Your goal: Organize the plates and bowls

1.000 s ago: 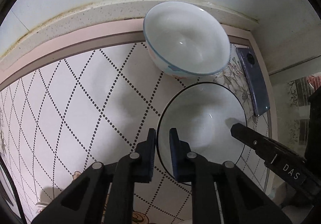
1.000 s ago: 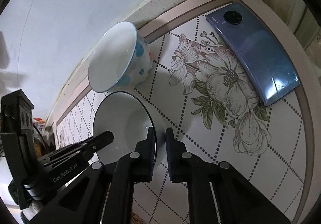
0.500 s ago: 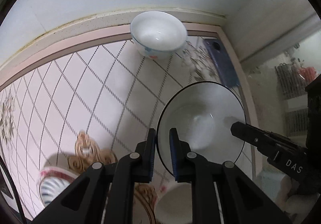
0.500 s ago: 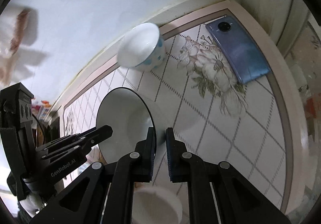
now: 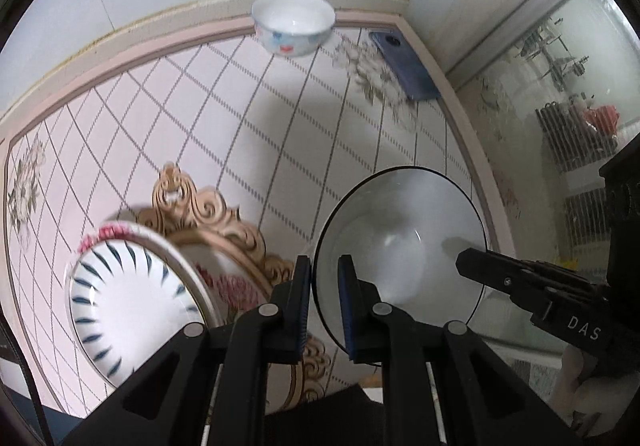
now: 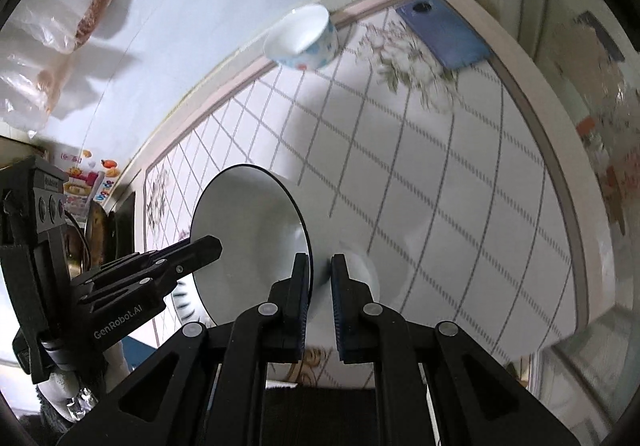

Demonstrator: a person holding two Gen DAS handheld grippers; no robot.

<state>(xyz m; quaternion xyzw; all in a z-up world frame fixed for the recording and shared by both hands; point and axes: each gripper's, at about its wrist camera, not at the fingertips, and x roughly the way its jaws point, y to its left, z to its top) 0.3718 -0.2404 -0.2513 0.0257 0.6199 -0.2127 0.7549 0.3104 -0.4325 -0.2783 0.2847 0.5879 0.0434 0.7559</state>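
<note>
Both grippers clamp one white bowl (image 5: 400,258) by opposite sides of its black-edged rim: the left gripper (image 5: 324,302) has its jaws nearly together on the near-left rim, and the right gripper (image 6: 320,298) is pinched narrow on the right wall. The bowl is held above the table (image 5: 280,134), tilted, and looks empty inside. Below and left of it sits a plate (image 5: 124,298) with dark blue radial strokes and a pink rim, nothing in it. At the far table edge stands a small white cup (image 5: 294,24) with blue and red marks, and a blue phone (image 5: 404,64) lies near it at the corner.
</note>
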